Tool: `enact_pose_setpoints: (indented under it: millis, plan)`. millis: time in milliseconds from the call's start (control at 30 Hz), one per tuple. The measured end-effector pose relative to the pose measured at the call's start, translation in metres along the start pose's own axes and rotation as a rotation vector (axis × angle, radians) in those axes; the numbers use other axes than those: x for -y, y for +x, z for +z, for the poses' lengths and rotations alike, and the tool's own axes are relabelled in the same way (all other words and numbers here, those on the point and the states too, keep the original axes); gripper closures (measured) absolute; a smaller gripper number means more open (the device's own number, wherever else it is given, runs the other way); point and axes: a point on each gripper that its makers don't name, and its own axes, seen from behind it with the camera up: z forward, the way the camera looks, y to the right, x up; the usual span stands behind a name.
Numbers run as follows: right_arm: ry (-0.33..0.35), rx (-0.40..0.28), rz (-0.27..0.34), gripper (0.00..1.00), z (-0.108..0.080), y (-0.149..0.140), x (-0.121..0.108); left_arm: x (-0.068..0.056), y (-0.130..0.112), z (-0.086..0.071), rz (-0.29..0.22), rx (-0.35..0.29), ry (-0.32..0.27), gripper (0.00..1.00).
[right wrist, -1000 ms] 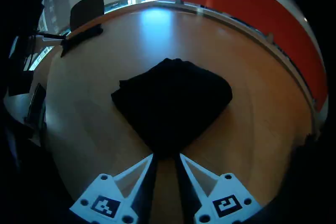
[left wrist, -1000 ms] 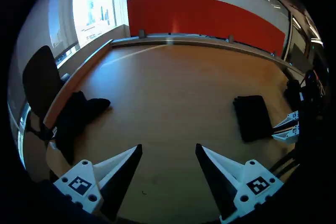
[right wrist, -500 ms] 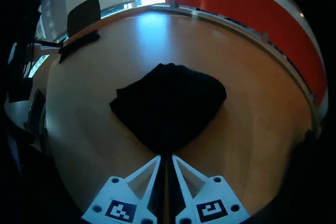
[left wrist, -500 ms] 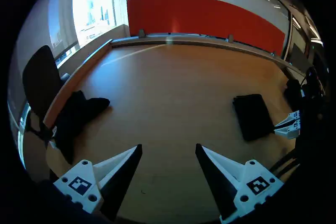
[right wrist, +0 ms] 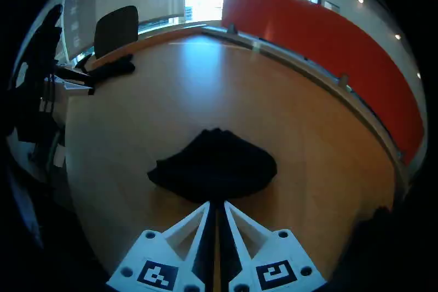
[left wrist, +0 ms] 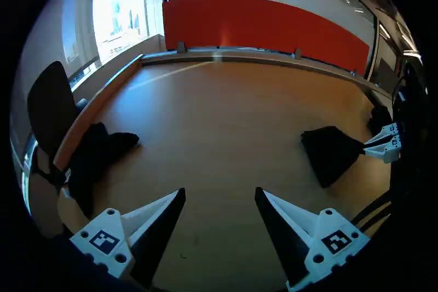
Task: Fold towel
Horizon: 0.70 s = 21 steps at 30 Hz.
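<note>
A folded black towel (right wrist: 216, 166) hangs partly lifted over the wooden table (right wrist: 219, 95). My right gripper (right wrist: 217, 205) is shut on its near corner. In the left gripper view the same black towel (left wrist: 328, 152) appears at the right, pulled up into a point by the right gripper (left wrist: 366, 147). My left gripper (left wrist: 219, 196) stands open low over the table's front, with nothing between its fingers. A second heap of black cloth (left wrist: 96, 152) lies at the table's left edge.
A dark office chair (left wrist: 46, 108) stands beside the left edge of the table. A red partition (left wrist: 263, 21) runs along the far side. The other black cloth (right wrist: 112, 67) and the chair (right wrist: 115, 26) lie far off in the right gripper view.
My right gripper closed on the towel's near corner and lifted it, so the towel's near end rose off the table. The left gripper stayed put and open.
</note>
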Motion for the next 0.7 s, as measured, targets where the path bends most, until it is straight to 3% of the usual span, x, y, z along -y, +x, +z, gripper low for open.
enact_pose_setpoints:
  millis: [400, 700]
  plan:
    - [-0.055, -0.148, -0.095, 0.94, -0.049, 0.094, -0.025, -0.013, 0.025, 0.003, 0.017, -0.045, -0.025, 0.06]
    - [-0.124, -0.192, -0.128, 0.95, -0.087, 0.121, -0.052, -0.022, 0.037, 0.005, 0.026, -0.067, -0.043, 0.06]
